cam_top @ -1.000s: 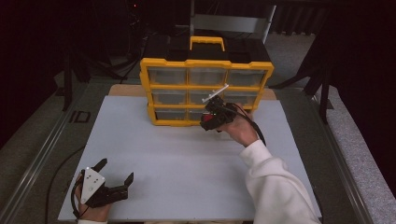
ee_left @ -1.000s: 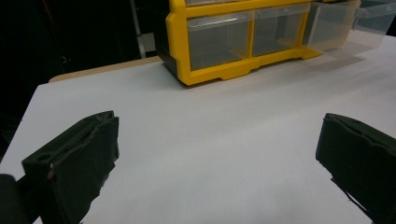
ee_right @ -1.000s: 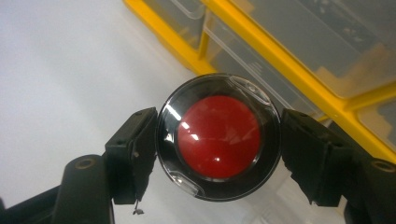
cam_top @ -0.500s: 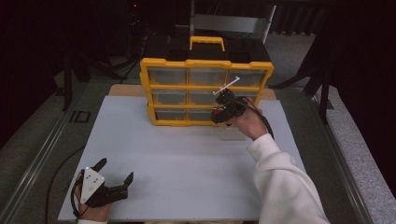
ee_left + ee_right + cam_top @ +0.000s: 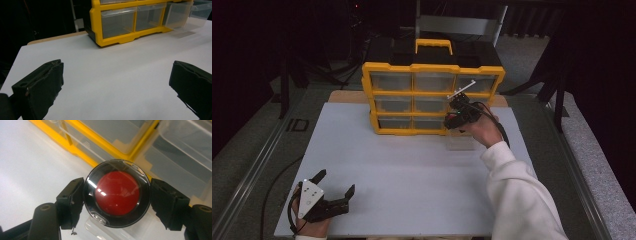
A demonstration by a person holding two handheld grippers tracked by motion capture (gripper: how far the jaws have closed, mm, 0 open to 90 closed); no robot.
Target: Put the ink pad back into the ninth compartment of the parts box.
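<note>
a: what is the surface like?

b: a broad white matte table [image 5: 412, 170] with a wooden edge showing at the back, and dark curtained surroundings all round. a yellow plastic drawer cabinet with clear compartments [image 5: 430, 95] stands at the far side.

a: and the grippers?

b: the left gripper [image 5: 334, 192] rests near the front left corner, spread wide with nothing between its black pads. the right gripper [image 5: 116, 197] is clamped on a round black-rimmed disc with a glossy red centre [image 5: 117, 193], held just in front of the cabinet's lower right drawers.

a: anything hard to make out?

b: a clear plastic drawer [image 5: 460, 141] sits on the table beneath that hand, its outline faint. in the high view the hand and gripper hide the disc, and the room behind is too dark to read.
</note>
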